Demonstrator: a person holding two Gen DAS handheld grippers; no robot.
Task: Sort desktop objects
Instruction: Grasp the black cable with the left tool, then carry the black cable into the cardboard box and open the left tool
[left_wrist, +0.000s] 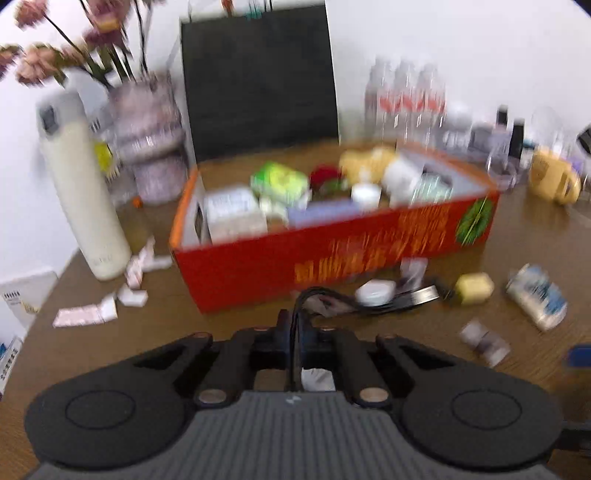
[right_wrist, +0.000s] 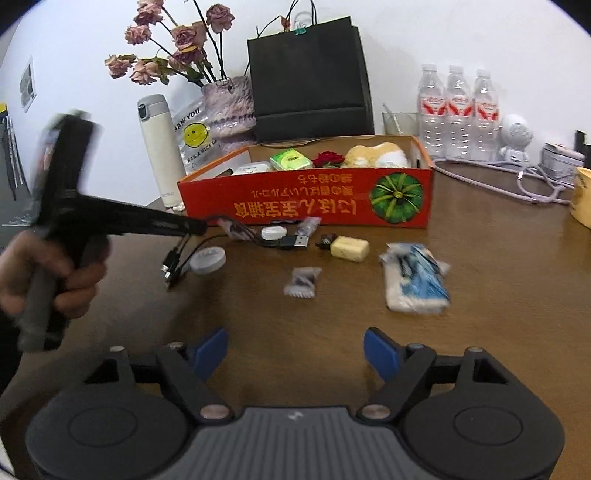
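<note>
While the brown counter (right_wrist: 480, 258) carries everything, the largest thing on it is the red cardboard box (right_wrist: 306, 199), which stands toward the back with a green packet (right_wrist: 290, 159), a red rose (right_wrist: 328, 158) and a yellow-and-white soft toy (right_wrist: 376, 155) already inside. Behind it stand a black paper bag (right_wrist: 310, 77), a vase of dried roses (right_wrist: 231, 107), a white flask (right_wrist: 159, 147) and three water bottles (right_wrist: 458, 110). Just in front of the box lie the loose things: a blue-and-white tissue pack (right_wrist: 413, 284), a pale yellow block (right_wrist: 349, 248), a grey-wrapped sweet (right_wrist: 301, 282), a white round case (right_wrist: 274, 232) and a grey disc (right_wrist: 208, 260). A black cable (right_wrist: 258, 240) trails among them, its USB plug (right_wrist: 295, 242) on the counter and its small ends hanging in the air. The left gripper (right_wrist: 197, 226), held in a hand (right_wrist: 55, 280), has its jaws clenched on that cable near the box's front left corner. The right gripper (right_wrist: 295, 354) hovers over bare counter nearer the camera, jaws released with nothing between the blue pads (right_wrist: 208, 352)
</note>
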